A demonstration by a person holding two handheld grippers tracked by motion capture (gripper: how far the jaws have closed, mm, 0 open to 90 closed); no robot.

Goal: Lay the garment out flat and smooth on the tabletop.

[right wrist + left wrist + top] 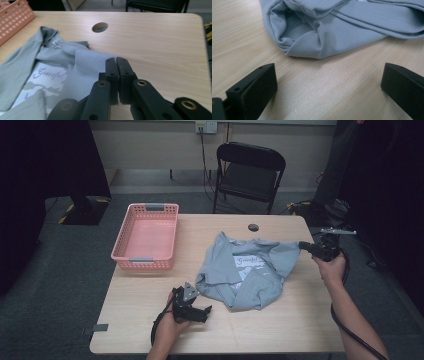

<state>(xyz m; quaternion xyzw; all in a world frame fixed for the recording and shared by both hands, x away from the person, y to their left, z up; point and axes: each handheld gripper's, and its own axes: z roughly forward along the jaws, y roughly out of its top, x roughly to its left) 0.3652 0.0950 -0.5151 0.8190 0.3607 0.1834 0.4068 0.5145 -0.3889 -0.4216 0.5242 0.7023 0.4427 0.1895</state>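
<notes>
While pinching the right edge of the grey shirt [245,270] at right of centre in the high view, right tool [303,246] pressed together on cloth. Left tool [204,312] spread, resting on the bench [280,325] at lower centre, just below-left of the shirt's folded hem [312,47]; nearer to that corner, shirt stretched left-to-right.

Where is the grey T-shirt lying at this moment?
In the high view the grey T-shirt lies crumpled right of the table's middle, right of the pink basket; the right gripper pinches its right edge.
</notes>
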